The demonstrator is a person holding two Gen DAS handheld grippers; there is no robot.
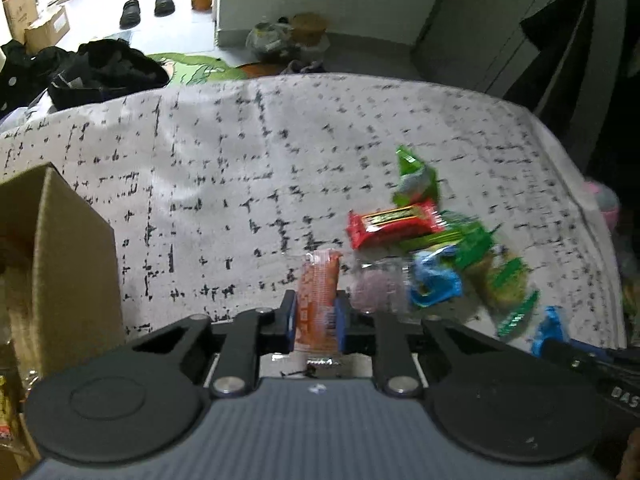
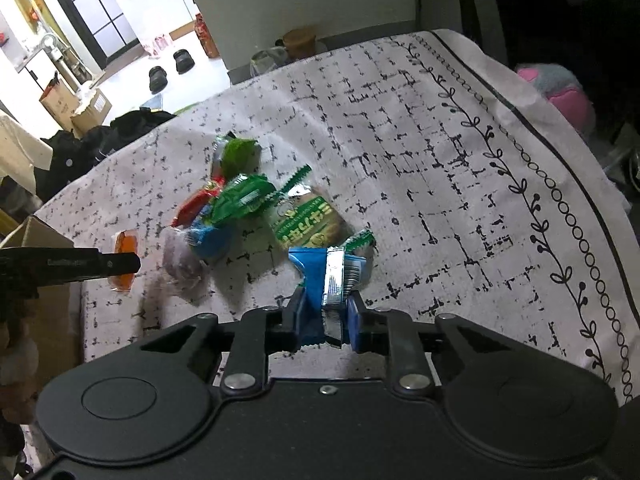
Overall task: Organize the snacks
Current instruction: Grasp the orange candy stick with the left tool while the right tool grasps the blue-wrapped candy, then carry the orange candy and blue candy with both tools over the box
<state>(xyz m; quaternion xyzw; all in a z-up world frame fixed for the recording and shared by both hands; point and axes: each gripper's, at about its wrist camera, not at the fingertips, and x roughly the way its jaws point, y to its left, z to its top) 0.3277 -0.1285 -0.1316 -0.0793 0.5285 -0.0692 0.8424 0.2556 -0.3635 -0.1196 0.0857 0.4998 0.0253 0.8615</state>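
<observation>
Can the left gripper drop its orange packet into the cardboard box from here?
Probably yes: the left gripper holds the orange packet, and the cardboard box stands close on its left, nothing between.

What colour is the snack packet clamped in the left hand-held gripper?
Orange: the orange packet shows best in the left wrist view, held in the left hand-held gripper.

both the left gripper (image 1: 316, 312) and right gripper (image 2: 327, 314) have matte black linkage arms, silver pivot screws, round black discs and blue finger pads.
</observation>
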